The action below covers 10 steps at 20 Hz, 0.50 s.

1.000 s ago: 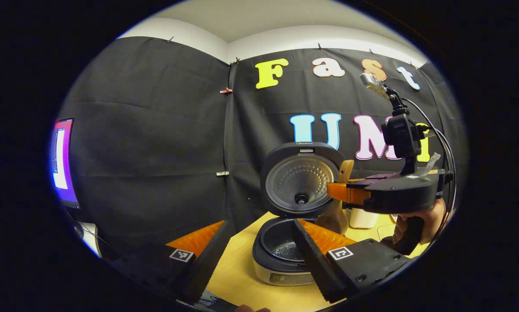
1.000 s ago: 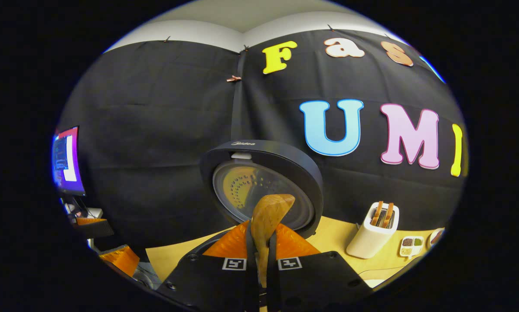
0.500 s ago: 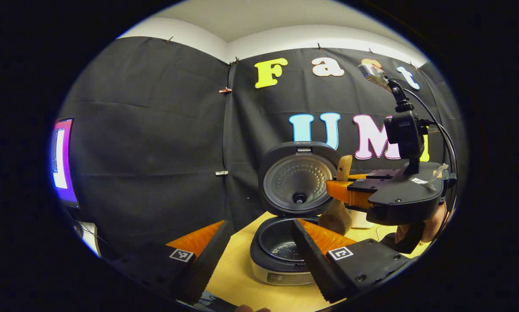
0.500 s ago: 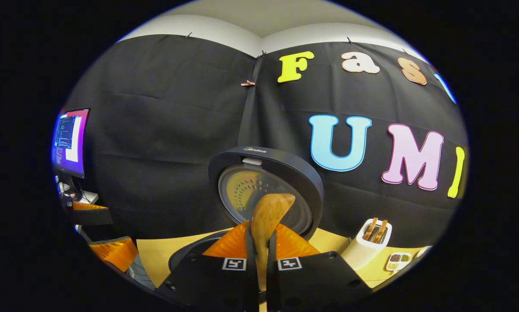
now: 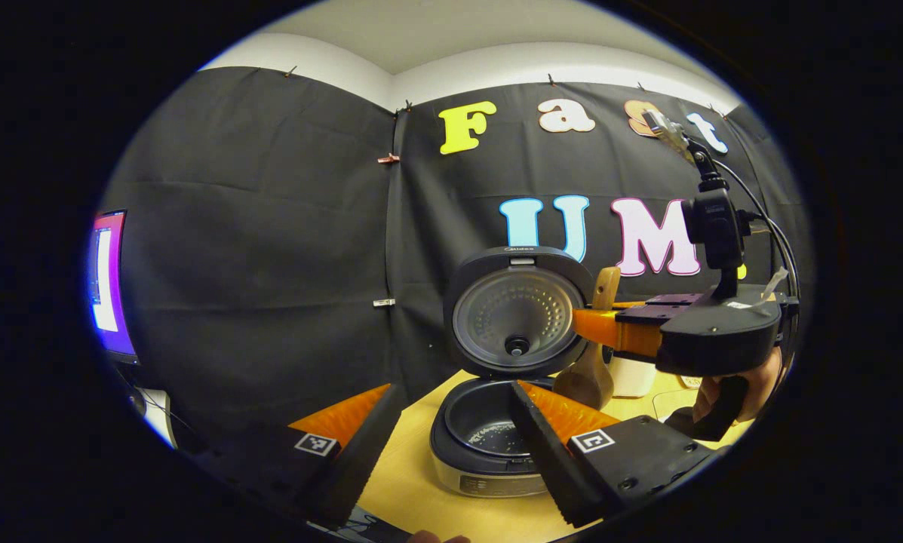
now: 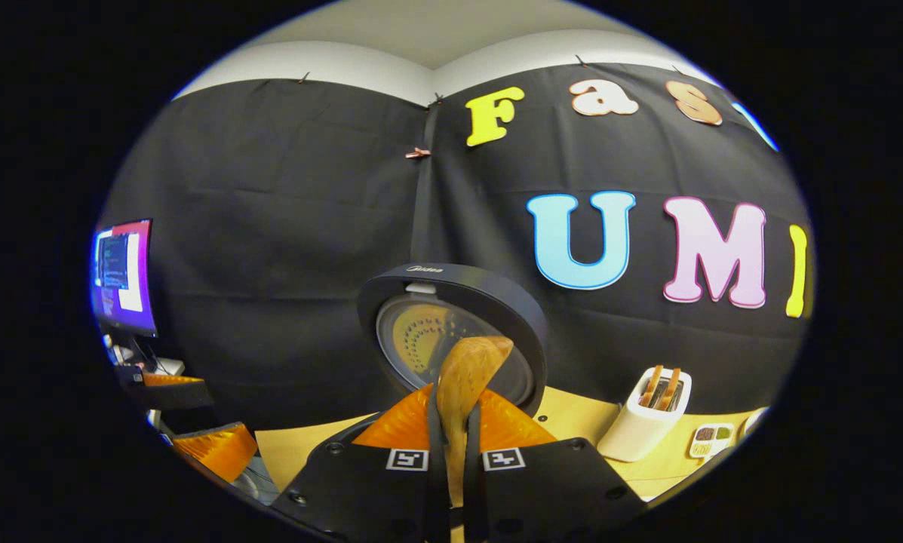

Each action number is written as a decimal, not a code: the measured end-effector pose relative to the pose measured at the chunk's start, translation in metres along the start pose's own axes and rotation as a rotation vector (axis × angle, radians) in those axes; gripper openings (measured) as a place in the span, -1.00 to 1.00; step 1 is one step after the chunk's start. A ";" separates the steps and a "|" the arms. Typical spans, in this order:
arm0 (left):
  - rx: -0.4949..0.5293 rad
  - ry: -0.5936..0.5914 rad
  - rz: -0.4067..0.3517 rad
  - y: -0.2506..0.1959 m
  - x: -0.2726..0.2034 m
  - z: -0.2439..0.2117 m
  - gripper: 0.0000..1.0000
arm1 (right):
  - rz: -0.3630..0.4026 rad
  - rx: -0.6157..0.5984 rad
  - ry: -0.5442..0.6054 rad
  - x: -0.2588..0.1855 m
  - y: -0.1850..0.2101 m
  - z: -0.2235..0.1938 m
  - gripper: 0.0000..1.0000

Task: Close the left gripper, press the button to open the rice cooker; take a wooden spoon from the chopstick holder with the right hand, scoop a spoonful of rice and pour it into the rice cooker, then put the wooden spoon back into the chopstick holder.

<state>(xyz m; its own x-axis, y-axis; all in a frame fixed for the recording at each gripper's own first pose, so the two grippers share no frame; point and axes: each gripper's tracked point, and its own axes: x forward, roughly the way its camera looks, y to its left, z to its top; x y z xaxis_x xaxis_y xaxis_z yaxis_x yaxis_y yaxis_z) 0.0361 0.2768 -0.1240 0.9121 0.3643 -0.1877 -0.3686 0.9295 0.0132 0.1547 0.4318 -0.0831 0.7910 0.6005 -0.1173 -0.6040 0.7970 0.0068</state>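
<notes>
Already the rice cooker (image 5: 496, 422) stands open with rice inside. The right gripper (image 6: 451, 445) has its jaws clamped on the wooden spoon (image 6: 462, 377), near the cooker; the chopstick holder (image 6: 643, 418) on the right still waits. The left gripper (image 5: 451, 422) has its jaws apart.

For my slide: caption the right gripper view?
Right gripper holds the wooden spoon before the open rice cooker.

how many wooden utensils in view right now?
3. One wooden spoon is clamped in the right gripper near the open rice cooker lid; two wooden handles stand in the chopstick holder. More may sit hidden inside.
</notes>
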 end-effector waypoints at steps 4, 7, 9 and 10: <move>0.002 0.004 -0.017 -0.015 0.001 0.001 0.94 | -0.065 0.081 -0.024 -0.022 -0.035 0.014 -0.77; 0.000 -0.012 -0.045 -0.034 0.002 0.010 0.94 | -0.146 0.154 -0.033 -0.045 -0.075 0.019 -0.77; 0.012 -0.024 -0.071 -0.049 0.003 0.015 0.94 | -0.209 0.167 -0.027 -0.061 -0.109 0.015 -0.77; 0.020 -0.024 -0.082 -0.055 0.004 0.015 0.94 | -0.246 0.166 -0.022 -0.071 -0.128 0.013 -0.77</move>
<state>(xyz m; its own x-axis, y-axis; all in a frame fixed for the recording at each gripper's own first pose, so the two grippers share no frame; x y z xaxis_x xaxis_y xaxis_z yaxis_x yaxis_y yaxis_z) 0.0632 0.2279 -0.1107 0.9433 0.2879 -0.1651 -0.2890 0.9572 0.0180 0.1772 0.2886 -0.0627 0.9148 0.3875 -0.1138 -0.3708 0.9176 0.1435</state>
